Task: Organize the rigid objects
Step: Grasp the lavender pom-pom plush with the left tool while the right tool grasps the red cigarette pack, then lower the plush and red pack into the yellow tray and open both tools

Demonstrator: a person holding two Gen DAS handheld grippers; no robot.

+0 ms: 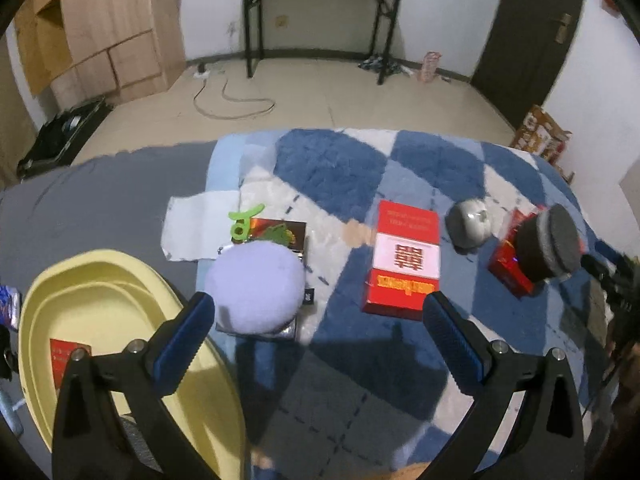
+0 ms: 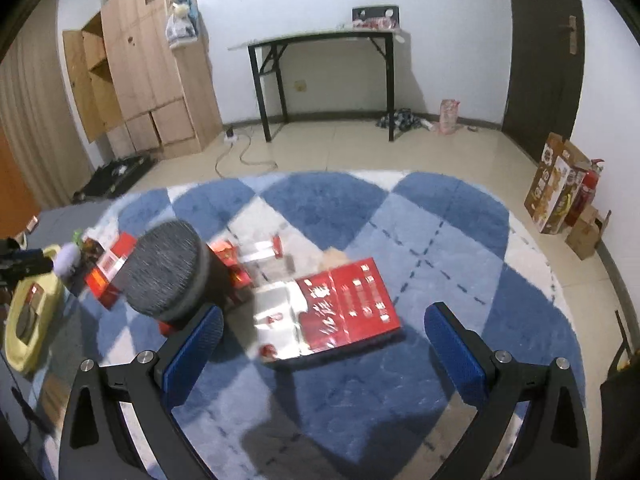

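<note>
Both wrist cameras look steeply down, close over the blue checked rug [image 1: 340, 168]; both see the yellow basin [image 2: 24, 344].

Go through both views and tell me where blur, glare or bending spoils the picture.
Left wrist view: the dark round brush at the right is smeared; the door bows with the lens. Right wrist view: glare whitens the wrapped red box; the red boxes beside the brush blur.

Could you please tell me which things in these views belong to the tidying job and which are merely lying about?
Job: yellow basin, red box with white band, flat red box, silver round tin, green clip.

Lying about: black folding table, wooden wardrobe, floor cable, cartons by the wall.
</note>
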